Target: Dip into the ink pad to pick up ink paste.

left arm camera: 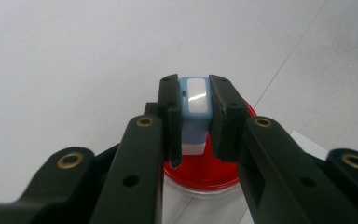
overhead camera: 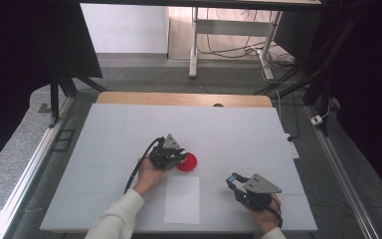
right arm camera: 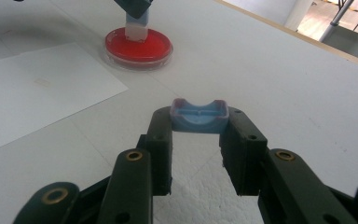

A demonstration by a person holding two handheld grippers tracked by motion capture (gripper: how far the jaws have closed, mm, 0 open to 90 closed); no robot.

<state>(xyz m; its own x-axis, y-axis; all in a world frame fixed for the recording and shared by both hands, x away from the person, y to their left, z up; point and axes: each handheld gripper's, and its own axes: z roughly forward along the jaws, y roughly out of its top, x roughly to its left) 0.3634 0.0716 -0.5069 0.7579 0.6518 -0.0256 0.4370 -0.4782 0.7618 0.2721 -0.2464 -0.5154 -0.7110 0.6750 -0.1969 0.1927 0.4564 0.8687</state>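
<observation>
Dish [overhead camera: 187, 162]: round, clear, holds red contents; sits mid-surface, just far of the paper [overhead camera: 182, 199].
Left gripper [left arm camera: 195, 116]: jaws closed on a blue-and-white stamp [left arm camera: 196, 100], its white foot over the red.
Right gripper [right arm camera: 198, 140]: near right, jaws clamp a blue cap [right arm camera: 198, 115], hollow side up.
Surface [overhead camera: 129, 129]: white.

High view looked down from above your side over the whole table [overhead camera: 129, 129]. Each gripper view sat close behind its own jaws, low over the tabletop. All three shared the red dish [overhead camera: 186, 162] [left arm camera: 205, 170] [right arm camera: 138, 45].
</observation>
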